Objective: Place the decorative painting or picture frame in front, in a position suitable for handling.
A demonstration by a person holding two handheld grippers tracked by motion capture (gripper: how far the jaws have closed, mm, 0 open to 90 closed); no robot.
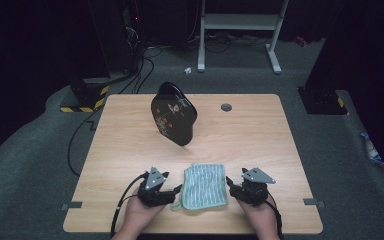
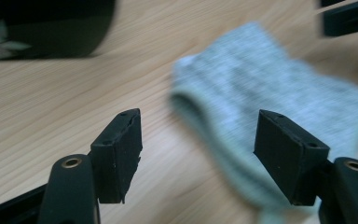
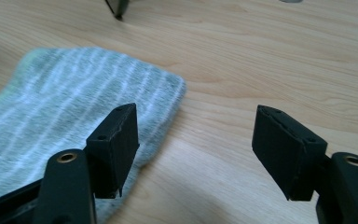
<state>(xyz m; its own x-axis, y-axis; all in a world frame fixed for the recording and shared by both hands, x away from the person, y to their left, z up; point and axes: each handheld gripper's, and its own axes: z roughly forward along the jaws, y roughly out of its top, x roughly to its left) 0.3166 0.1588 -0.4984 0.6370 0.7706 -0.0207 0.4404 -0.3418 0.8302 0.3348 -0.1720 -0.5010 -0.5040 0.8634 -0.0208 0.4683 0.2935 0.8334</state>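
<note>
A: Cloth [image 1: 201, 186]: one item, pale green-grey knit with thin white stripes, folded flat. Location?

B: Near edge of the wooden counter [image 1: 130, 145], between the two grippers. It lies in front of both hands, its long sides running away from the person.

A: Left gripper [image 1: 178, 190]: position relative to the cloth?

B: Just beside the cloth's left edge, near the lower left corner. In the left gripper view the cloth [image 2: 279, 121] runs across behind the right-hand jaw, and bare wood shows between the jaws. Jaws spread wide, nothing pinched; no pad presses on the fabric.

A: Right gripper [image 1: 231, 189]?

B: Just beside the cloth's right edge. In the right gripper view the cloth [image 3: 74, 121] lies behind and under the left-hand jaw, its rounded corner reaching toward the gap; bare counter lies between the jaws. Also spread, holding nothing. Whether that jaw touches the fabric cannot be told.

A: Other items?

B: One black lacquer tray [image 1: 174, 113], oval, standing tilted on its edge at the counter's middle, well apart from the cloth. It carries a painted decoration of leaves and reddish blossoms. One grey round grommet [image 1: 226, 107] is set in the far part of the counter.

A: Brands, labels, writing?

B: None legible on the cloth, tray or grippers.
</note>
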